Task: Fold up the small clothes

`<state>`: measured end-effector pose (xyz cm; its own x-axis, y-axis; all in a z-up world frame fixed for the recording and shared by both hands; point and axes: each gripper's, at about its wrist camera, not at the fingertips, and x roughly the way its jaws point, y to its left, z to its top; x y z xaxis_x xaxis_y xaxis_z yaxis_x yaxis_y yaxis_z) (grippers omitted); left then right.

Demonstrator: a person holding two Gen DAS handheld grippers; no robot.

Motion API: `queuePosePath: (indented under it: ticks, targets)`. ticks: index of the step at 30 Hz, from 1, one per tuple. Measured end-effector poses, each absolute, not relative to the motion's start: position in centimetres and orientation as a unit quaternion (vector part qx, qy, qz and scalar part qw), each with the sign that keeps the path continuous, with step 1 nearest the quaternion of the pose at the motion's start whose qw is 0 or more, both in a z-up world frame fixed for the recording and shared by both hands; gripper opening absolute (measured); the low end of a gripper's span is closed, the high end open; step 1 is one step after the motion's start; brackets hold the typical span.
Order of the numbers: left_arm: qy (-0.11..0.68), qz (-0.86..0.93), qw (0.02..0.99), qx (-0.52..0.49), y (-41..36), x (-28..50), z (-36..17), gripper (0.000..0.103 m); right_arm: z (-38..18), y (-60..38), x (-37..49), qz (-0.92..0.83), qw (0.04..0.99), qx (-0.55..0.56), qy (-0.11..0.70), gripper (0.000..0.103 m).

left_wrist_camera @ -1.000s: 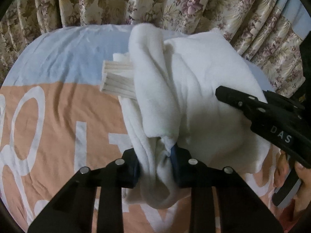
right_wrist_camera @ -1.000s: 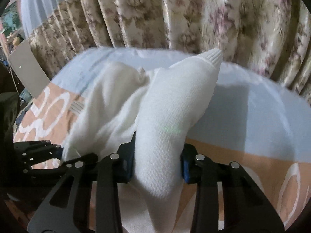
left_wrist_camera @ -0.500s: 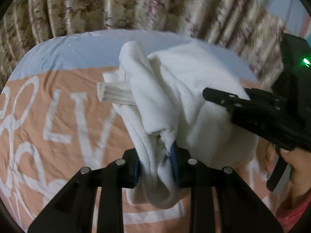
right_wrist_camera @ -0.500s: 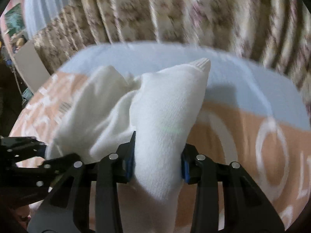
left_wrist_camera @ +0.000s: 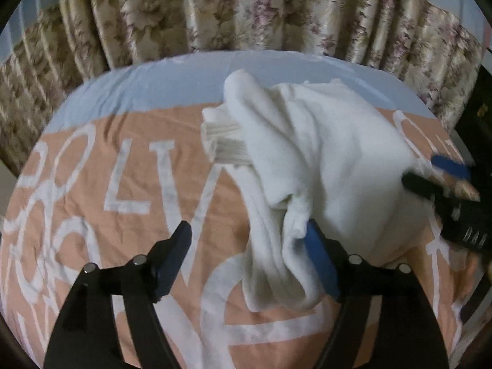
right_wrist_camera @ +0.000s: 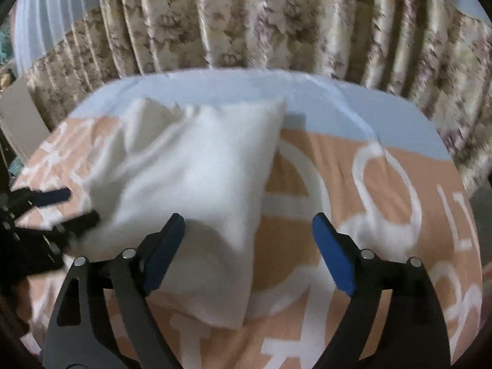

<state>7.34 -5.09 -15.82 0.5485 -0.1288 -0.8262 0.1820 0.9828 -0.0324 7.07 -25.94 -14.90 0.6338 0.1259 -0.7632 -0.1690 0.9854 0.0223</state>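
In the left wrist view, the left gripper (left_wrist_camera: pixel 246 258) fills the lower part of the frame with its jaws spread wide and nothing clamped between them. Its blue-padded fingers (left_wrist_camera: pixel 319 264) stand apart, the right-hand one touching a drooping fold of the white garment (left_wrist_camera: pixel 323 166), the left-hand one clear over bare cover. The garment lies bunched in the centre and centre right of the frame, with a ribbed cuff (left_wrist_camera: pixel 224 144) poking out of its left edge. At the far right edge, the right gripper (left_wrist_camera: pixel 452 181) reaches in beside the cloth (blurred, though its two tips show a gap between them).

In the right wrist view, the left gripper (right_wrist_camera: pixel 58 206) shows at the left edge, its tips apart against the garment's left side. The white garment (right_wrist_camera: pixel 196 184) sits left of centre as a roughly rectangular heap, its lower corner lying between the near fingers. The right gripper (right_wrist_camera: pixel 249 246) occupies the lower frame, jaws wide and holding nothing; its left finger overlaps the cloth, its right finger hangs over bare cover.

Everything rests on a bed cover (left_wrist_camera: pixel 147 141), peach with large white lettering and a pale blue band along the far side. Behind it, floral curtains (right_wrist_camera: pixel 276 18) hang in pleats across the top of both frames.
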Motion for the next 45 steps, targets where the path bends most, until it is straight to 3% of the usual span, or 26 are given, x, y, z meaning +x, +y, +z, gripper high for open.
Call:
queuePosePath:
  ticks: [4,8,9,10,13,29,35,45]
  targets:
    - [0.468,-0.083,0.879,0.036,-4.8,7.1,-16.6,0.078,-17.5,-27.1,6.2,0.056,0.896,-0.020,0.439,0.088]
    - [0.462,-0.089,0.882,0.023,-4.0,6.8,-15.4,0.080,-15.8,-28.0,4.6,0.067,0.905,0.010,0.419,0.087]
    - [0.455,-0.088,0.886,0.020,-3.7,6.4,-14.7,0.083,-14.7,-27.9,4.0,0.077,0.911,0.012,0.405,0.090]
    - [0.448,-0.084,0.890,0.021,-3.5,5.9,-14.0,0.089,-13.9,-27.8,3.6,0.083,0.914,0.015,0.396,0.100]
    - [0.418,-0.044,0.907,0.036,-3.0,4.1,-12.1,0.100,-11.0,-27.5,2.0,0.079,0.926,0.014,0.370,0.100]
    - [0.382,-0.073,0.921,-0.006,-0.6,-3.5,-5.5,0.101,-5.1,-26.4,-5.3,-0.029,0.936,0.032,0.350,0.100]
    - [0.349,-0.036,0.935,0.046,-1.5,-5.7,-3.6,0.101,-3.8,-25.5,-6.7,-0.033,0.935,0.037,0.350,0.100]
    - [0.334,-0.008,0.942,0.043,-1.5,-6.6,-2.1,0.101,-1.7,-24.8,-8.1,-0.065,0.943,0.008,0.326,0.100]
